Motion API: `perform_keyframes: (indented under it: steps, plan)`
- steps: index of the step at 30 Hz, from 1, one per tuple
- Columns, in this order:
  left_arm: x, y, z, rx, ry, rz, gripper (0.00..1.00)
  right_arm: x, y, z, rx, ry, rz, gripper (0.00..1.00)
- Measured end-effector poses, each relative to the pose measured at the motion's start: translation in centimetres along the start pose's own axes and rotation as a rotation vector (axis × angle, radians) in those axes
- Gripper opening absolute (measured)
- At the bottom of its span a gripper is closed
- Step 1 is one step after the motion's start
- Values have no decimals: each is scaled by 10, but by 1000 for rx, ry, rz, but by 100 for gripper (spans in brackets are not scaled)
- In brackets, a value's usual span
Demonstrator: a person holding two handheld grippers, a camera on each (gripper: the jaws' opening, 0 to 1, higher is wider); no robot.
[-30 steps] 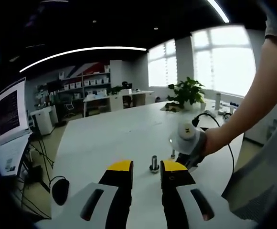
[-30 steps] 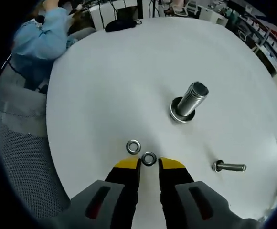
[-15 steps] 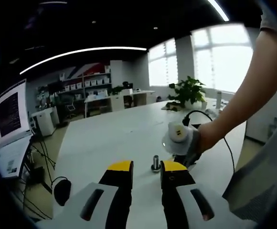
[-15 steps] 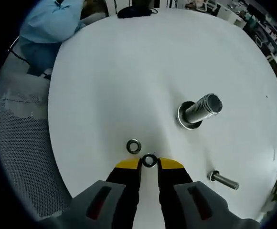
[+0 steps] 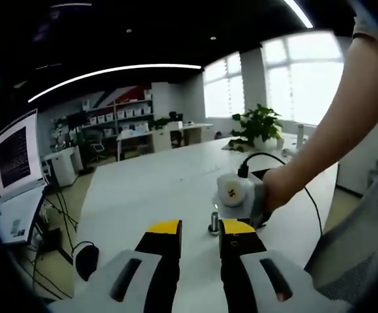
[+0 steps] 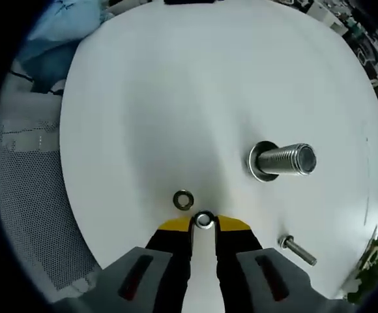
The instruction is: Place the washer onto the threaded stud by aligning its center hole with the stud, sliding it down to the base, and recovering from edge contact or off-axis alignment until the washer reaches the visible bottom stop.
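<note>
Picking up the washer looks to be the step in hand: in the right gripper view the right gripper, with its yellow-tipped black jaws spread a little, straddles a small round steel washer lying flat on the white counter, the jaw tips right at either side of it; whether they already pinch it I cannot tell. A second, like steel washer lies just beside it to the far left. The large threaded steel stud stands on its round base flange well to the right and farther off, and a small steel bolt lies on its side near the right. The next move, I judge, calls for closing on the washer's rim, lifting it level, and carrying it over the stud's top with hole and axis in line. In the left gripper view the left gripper hovers with jaws apart and empty. No legible brand or label shows; the grey monitor at far left carries text too small to read.
</note>
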State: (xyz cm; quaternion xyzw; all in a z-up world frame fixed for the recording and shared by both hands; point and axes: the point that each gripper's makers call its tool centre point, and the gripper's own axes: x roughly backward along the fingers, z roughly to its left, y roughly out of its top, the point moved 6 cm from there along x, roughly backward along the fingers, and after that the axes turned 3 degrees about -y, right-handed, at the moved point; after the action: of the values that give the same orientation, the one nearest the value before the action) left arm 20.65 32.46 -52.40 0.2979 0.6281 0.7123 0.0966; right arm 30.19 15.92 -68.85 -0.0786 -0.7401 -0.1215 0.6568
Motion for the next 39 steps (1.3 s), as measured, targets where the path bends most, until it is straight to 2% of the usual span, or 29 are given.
perform_keyframes:
  steps: [15, 39]
  plan:
    - [-1, 0, -1, -9, 1, 5, 20, 1, -1, -1, -56, -2, -7, 15]
    - [0, 1, -1, -5, -5, -2, 21, 0, 2, -1, -46, 1, 37, 15]
